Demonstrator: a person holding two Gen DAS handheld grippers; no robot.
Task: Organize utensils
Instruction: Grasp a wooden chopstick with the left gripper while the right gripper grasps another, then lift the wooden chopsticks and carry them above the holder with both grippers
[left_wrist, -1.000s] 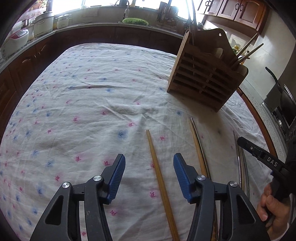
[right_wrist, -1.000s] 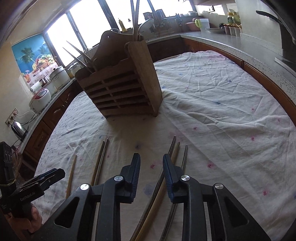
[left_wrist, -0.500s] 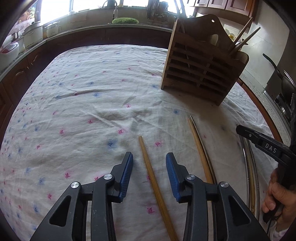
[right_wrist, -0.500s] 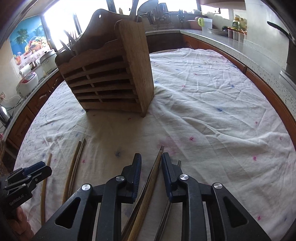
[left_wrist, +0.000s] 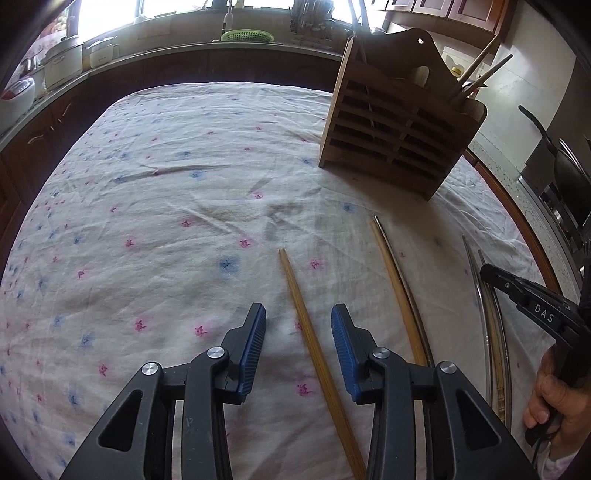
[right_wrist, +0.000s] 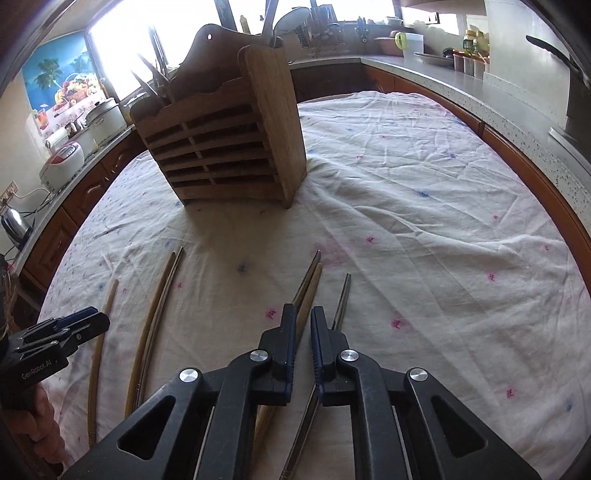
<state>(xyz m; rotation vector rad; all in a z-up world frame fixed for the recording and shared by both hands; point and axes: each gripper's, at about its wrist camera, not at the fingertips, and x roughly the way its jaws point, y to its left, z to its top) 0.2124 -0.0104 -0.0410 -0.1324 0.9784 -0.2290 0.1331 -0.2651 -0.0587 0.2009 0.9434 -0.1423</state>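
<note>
Several chopsticks lie on the flowered tablecloth (left_wrist: 155, 206). My left gripper (left_wrist: 298, 321) is open, low over the cloth, its jaws on either side of a wooden chopstick (left_wrist: 314, 343). A wooden and metal pair (left_wrist: 399, 291) lies to its right. My right gripper (right_wrist: 303, 323) is nearly shut, its jaws closing around a wooden chopstick (right_wrist: 308, 291) that lies beside a metal one (right_wrist: 306, 278); another metal chopstick (right_wrist: 341, 299) lies just right. The wooden utensil holder (right_wrist: 229, 147) stands upright beyond, with utensils in it; it also shows in the left wrist view (left_wrist: 399, 125).
The right gripper shows at the right edge of the left wrist view (left_wrist: 532, 314), over two more chopsticks (left_wrist: 487, 317). Kitchen counters with appliances (right_wrist: 66, 162) and a sink surround the table. A pan (left_wrist: 546, 136) sits at the right.
Both grippers have moved forward and lower over the chopsticks. The left jaws narrowed, then widened a little. The right jaws have narrowed around the wooden chopstick.
</note>
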